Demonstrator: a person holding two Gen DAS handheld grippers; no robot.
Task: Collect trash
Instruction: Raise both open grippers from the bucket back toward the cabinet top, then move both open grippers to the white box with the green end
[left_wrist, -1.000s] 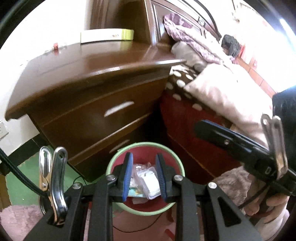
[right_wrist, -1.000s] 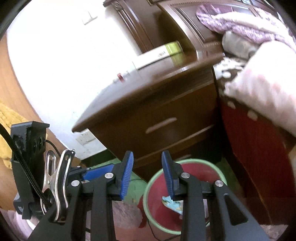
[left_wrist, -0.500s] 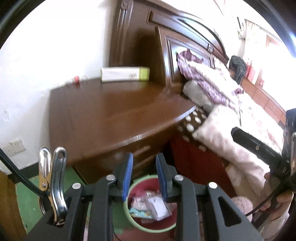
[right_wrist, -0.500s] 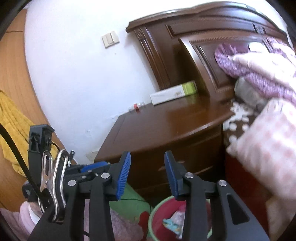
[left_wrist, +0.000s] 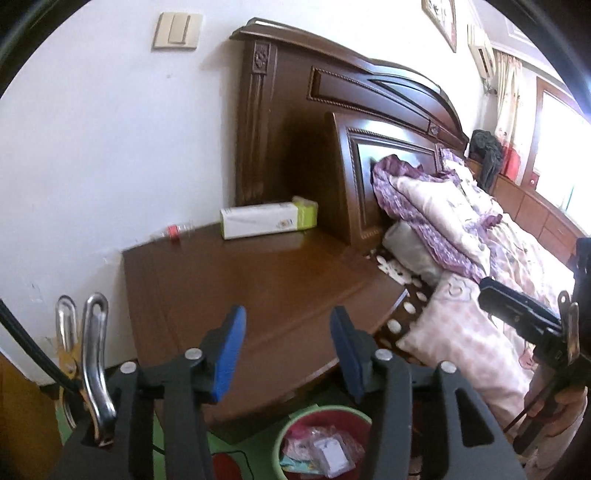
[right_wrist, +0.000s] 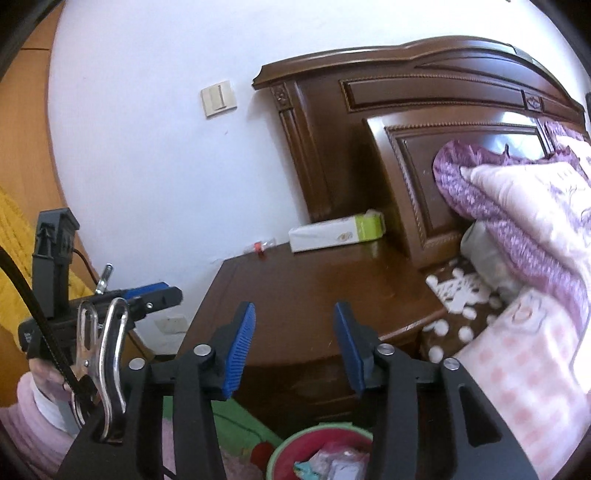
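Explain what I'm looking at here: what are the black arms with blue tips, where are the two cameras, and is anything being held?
No robot: a person holds a hand-operated tool in each hand, each with a fisheye camera looking along its two blue-padded fingers. One picture is from the left tool, one from the right tool. Both are open and hold nothing. Ahead is a brown nightstand beside a bed. At its back lie a white and green box and a small clear bottle. On the floor below stands a bin with wrappers inside.

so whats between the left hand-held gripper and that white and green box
Only bare nightstand top lies between the left hand-held gripper and the box, shown in the left wrist view.
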